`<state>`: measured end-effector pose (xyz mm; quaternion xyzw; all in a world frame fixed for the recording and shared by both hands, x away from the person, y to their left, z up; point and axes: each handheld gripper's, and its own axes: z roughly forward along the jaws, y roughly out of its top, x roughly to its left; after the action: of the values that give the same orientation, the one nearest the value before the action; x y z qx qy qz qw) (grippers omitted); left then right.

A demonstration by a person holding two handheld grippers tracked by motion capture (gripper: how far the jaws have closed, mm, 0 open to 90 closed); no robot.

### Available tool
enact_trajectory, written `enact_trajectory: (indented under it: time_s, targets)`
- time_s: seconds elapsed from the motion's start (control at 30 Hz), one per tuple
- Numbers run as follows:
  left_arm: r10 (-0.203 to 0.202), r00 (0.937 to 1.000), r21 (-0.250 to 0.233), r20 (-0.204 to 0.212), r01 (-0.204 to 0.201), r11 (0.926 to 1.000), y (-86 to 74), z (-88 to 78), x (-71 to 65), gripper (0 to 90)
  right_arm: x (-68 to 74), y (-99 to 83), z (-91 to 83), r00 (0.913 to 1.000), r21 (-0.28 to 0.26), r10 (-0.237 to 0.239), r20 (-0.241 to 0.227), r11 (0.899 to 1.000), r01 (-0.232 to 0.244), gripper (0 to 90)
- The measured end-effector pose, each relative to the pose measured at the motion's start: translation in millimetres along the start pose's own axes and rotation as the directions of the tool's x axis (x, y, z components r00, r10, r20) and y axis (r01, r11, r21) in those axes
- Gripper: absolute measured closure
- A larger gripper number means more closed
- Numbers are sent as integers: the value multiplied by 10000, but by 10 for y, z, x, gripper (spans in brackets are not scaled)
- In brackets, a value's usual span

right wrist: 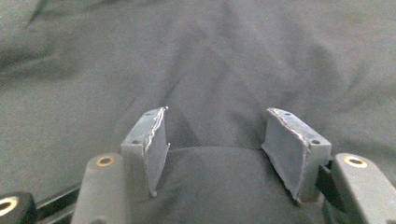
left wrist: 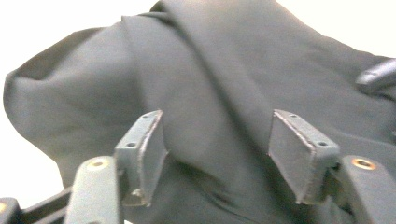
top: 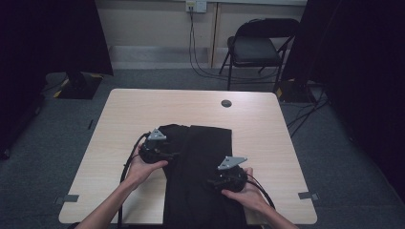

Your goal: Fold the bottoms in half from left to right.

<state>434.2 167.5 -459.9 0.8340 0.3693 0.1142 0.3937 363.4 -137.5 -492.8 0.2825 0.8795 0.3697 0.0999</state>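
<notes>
A black garment (top: 200, 162) lies down the middle of the light wooden table (top: 267, 129), folded lengthwise and reaching the near edge. My left gripper (top: 173, 153) sits at the garment's left edge, pointing right. In the left gripper view its jaws stand open over rumpled dark cloth (left wrist: 215, 74), with nothing pinched between the pads (left wrist: 144, 149). My right gripper (top: 212, 182) rests on the garment's right half, held by the person's hand. In the right gripper view its jaws are open, and a low fold of cloth (right wrist: 215, 163) lies between them.
A small round grommet (top: 226, 103) is set in the table near the far edge. A black folding chair (top: 255, 45) stands behind the table. Cables (top: 200, 67) run along the floor from a wall socket. Dark curtains hang left and right.
</notes>
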Motion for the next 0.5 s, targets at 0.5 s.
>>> enact_trajectory:
  time_s: [0.5]
  targets:
    - [-499,9962,-52,-719,497,9988,230,395,320,261,-1074,652,201,9738,-1240,1550,1667,9830,-1353,245]
